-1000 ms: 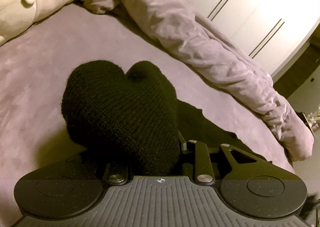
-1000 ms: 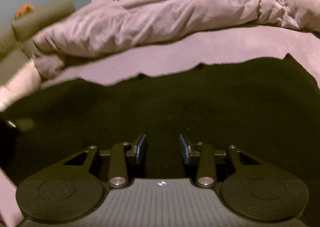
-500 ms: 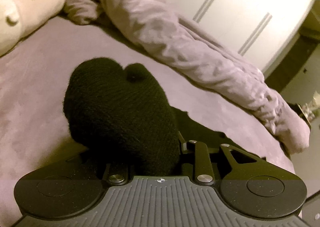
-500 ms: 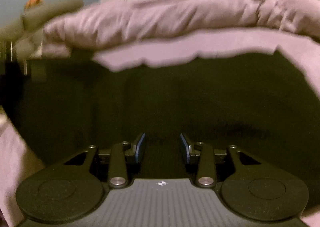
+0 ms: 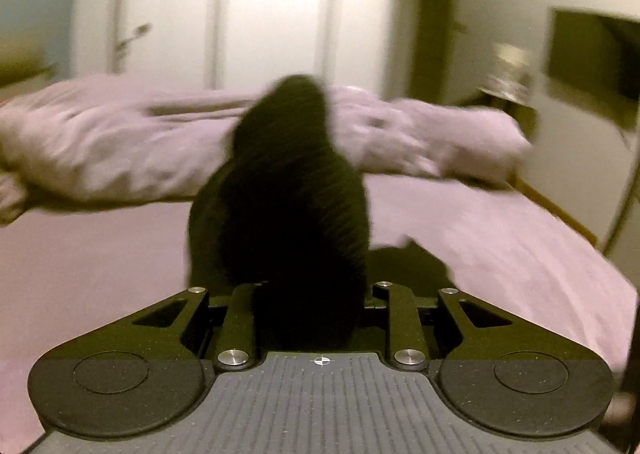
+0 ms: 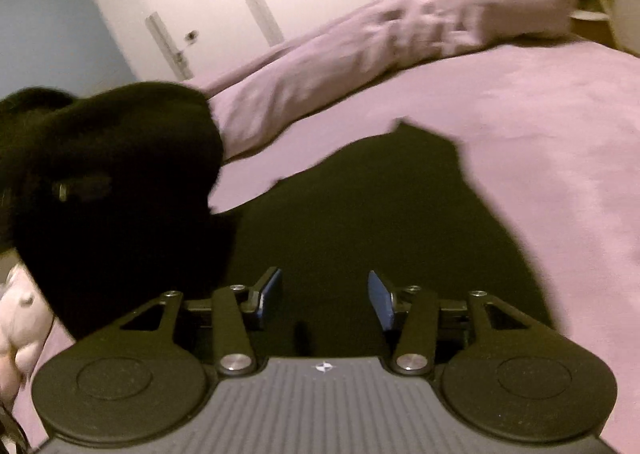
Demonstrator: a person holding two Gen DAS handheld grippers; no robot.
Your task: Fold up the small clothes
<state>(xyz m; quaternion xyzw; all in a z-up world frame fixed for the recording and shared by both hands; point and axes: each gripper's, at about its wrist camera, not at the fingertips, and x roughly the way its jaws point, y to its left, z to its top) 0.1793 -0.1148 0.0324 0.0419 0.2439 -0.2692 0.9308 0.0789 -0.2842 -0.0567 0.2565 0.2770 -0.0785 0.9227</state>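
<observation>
1. The bed (image 6: pixel 540 126) fills both views, its mauve sheet mostly bare, with a rumpled duvet (image 6: pixel 360 50) bunched along the far side below the white wardrobe doors (image 5: pixel 248 6).

2. The black knit garment (image 6: pixel 380 222) I am folding lies on the sheet straight ahead of my right gripper and runs away from me toward the duvet. Its far edge is ragged, with a small corner poking up. That spread panel is the flat part of the piece. In the left wrist view only a dark sliver of it shows, to the right of the lifted bundle.

3. My left gripper (image 5: pixel 312 294) is clamped narrow on a thick bunch of the same black knit, which stands up in front of the camera and hides the pads. In the right wrist view this raised bundle hangs at the left, above and beside the flat panel.

4. My right gripper (image 6: pixel 324 298) points down at the near part of the panel. Its jaws are opening, the blue pads (image 6: pixel 380 298) stand apart, and I see no cloth pinched between them, only fabric lying beneath.

5. I judge the coming move turns on this: the lifted part sits left of the flat panel, so it must travel rightward across it. My left hand carries it, and my right is nearer the panel to steady it.
</observation>
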